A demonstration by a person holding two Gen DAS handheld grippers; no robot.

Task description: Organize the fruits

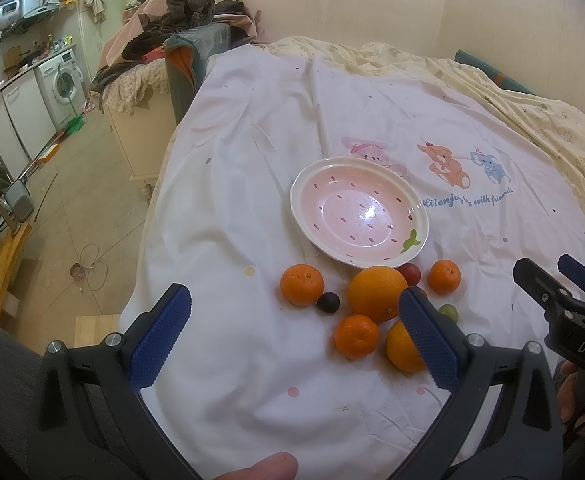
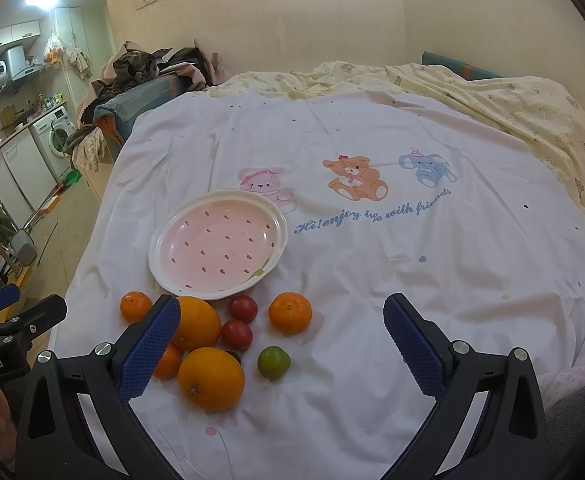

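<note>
Ahead of the wide-open left gripper [image 1: 294,322], oranges cluster below a pink ceramic plate [image 1: 419,227]; one small dark fruit [image 1: 328,303], perhaps a plum.

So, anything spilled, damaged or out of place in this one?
Nothing spilled or damaged. The pink plate sits flat and empty on the white sheet, with all the fruit loose beside it, including the green fruit. Both claws are open, holding nothing.

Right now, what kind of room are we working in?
Likely a small studio flat: the fruit and pink plate sit on a bed's cartoon-print sheet, and a kitchen counter with a washing machine runs alongside.
</note>
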